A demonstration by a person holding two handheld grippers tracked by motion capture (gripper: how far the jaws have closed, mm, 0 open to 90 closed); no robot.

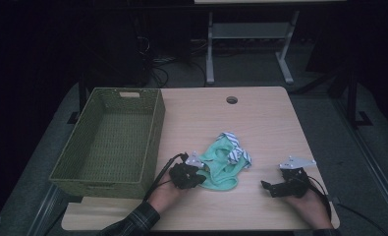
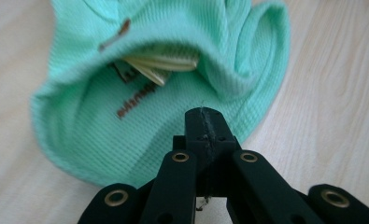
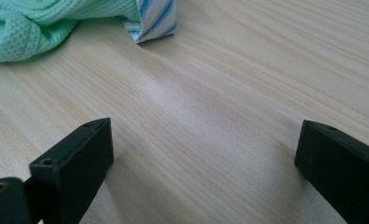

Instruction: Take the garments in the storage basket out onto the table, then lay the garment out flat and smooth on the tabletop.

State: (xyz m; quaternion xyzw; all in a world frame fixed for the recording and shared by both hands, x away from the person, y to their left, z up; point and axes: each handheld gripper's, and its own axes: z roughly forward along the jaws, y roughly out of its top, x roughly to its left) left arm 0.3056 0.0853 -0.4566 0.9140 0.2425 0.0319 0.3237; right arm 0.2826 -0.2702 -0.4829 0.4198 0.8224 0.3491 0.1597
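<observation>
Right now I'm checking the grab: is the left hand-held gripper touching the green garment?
Touching. In the left gripper view, the left hand-held gripper has its jaws shut together with their tips pressed into the edge of the green garment.

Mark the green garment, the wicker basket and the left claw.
green garment (image 2: 126, 126): left gripper view, on the ribbed fabric below the neck label.
wicker basket (image 1: 152, 129): high view, on its right wall.
left claw (image 2: 205, 123): left gripper view, on the closed tips pinching the garment's edge.
</observation>
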